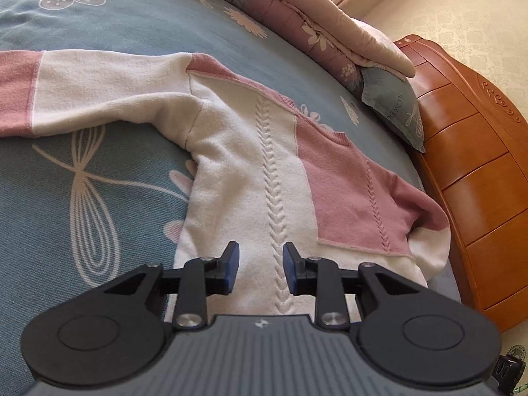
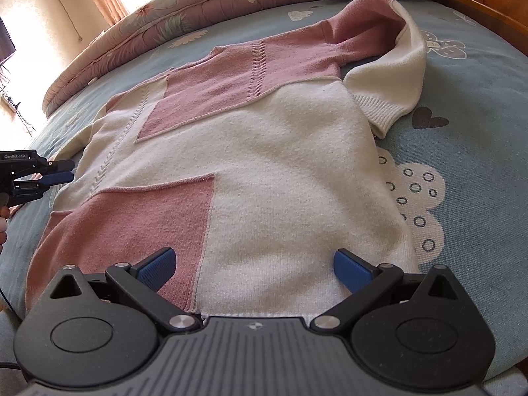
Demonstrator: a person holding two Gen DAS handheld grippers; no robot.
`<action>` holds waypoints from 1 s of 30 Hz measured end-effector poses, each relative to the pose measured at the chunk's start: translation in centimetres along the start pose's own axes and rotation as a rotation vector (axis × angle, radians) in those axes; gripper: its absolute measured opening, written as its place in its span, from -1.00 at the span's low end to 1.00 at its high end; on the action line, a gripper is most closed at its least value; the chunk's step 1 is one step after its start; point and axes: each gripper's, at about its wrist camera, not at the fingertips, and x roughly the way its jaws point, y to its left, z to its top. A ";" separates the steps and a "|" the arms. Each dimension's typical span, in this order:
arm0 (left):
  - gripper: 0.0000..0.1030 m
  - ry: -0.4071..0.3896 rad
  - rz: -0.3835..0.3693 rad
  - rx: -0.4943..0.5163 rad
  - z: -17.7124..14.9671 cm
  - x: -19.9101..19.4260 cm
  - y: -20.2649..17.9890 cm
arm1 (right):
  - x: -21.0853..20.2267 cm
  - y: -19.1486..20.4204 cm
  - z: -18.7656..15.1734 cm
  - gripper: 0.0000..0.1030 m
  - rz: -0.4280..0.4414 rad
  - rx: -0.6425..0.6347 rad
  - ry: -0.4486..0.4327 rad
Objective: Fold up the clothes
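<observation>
Item: pink-and-cream knit sweater (image 2: 264, 151), lying spread front-up on the blue floral bed sheet (image 1: 82, 198), filling the middle of both views. In the right wrist view one sleeve (image 2: 386, 76) is lying doubled back at the upper right, its ribbed cuff resting beside the body. In the left wrist view the other sleeve (image 1: 82, 99) is stretching out flat toward the left edge of the frame. Judgement: the body is lying flat so that folds can be made along clean lines; the doubled sleeve fits either a fold under way or a casual lay-down, and the pictures are not settling which.

Left gripper (image 1: 260, 269): hovering low over the cream cable-stitch panel at lower centre, fingers a little apart, gripping nothing. Seen also at the left edge of the right wrist view.

Right gripper (image 2: 254, 269): poised over the hem at lower centre, fingers standing wide apart, holding nothing; likely placed to take the hem edge.

Surroundings: folded quilt (image 1: 297, 16) and pillow (image 1: 392, 105) along the top of the frame; wooden bed frame (image 1: 468, 165) at the right.

Writing: "GenRobot.AI" on the left gripper's body; "FLOWER" on the pillow.
</observation>
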 end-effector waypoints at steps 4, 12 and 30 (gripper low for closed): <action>-0.88 -0.028 0.208 0.061 0.4 1.6 -0.1 | -0.9 0.6 0.1 1.00 0.010 -0.007 0.002; -0.40 -0.009 0.109 0.216 -1.9 0.0 -4.3 | -2.2 5.3 2.1 1.00 0.020 -0.226 -0.067; -0.21 -0.024 0.298 0.600 -8.0 -0.4 -7.2 | 1.3 8.6 -2.4 1.00 0.013 -0.477 0.012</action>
